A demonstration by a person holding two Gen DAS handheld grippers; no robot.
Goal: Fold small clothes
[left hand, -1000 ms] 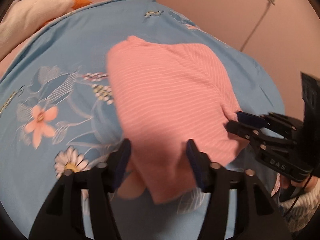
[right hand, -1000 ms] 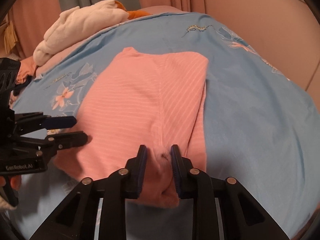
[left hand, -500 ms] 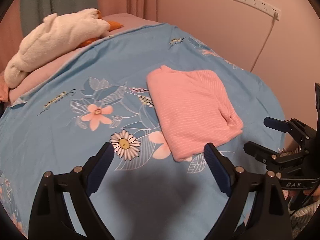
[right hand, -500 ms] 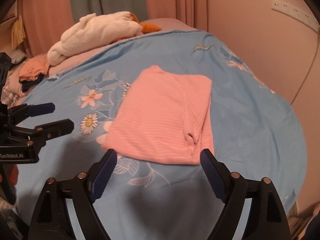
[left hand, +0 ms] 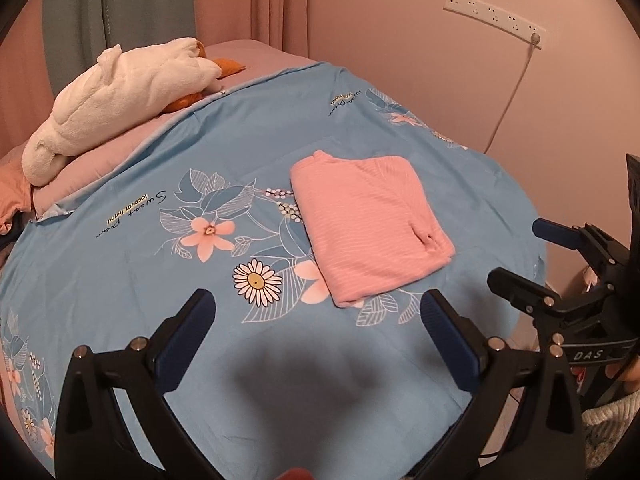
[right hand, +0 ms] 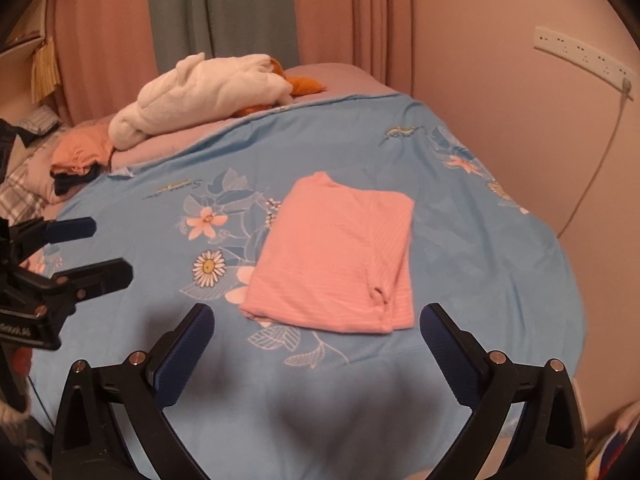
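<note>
Folded pink shirt point(left hand: 370, 230), finely striped, lying flat on the blue flowered bedspread point(left hand: 260, 152) toward the wall side of the bed. The shirt forms a rough rectangle, with one small puckered fold near its near right corner; its left edge lies over printed leaves and a pink blossom, and a printed daisy sits just beside its near left corner. In the right wrist view the same shirt point(right hand: 336, 256) lies ahead of the tongs and slightly left of centre, apart from both pairs.

Left tongs point(left hand: 318, 314): blue-padded tips spread wide, having just been opening, with nothing between them but bare bedspread; they hover short of the shirt's near edge without touching it. Right tongs point(right hand: 318, 328): likewise spread wide, having just been opening, nothing pinched, the shirt lying beyond the tips. Each pair appears at the edge of the other's view, the right tongs point(left hand: 524, 256) at the right margin and the left tongs point(right hand: 102, 248) at the left margin, both with tips parted. A dark shadow falls on the bedspread in front of each pair.

Background: a cream plush blanket point(left hand: 120, 92) bundled on a mauve pillow at the head of the bed, an orange item partly hidden beneath it; pink and green curtains point(right hand: 224, 12) behind; a white power strip point(left hand: 494, 16) on the pink wall with a cord hanging down; a small stack of clothes point(right hand: 78, 160) at the far left in the right wrist view.
</note>
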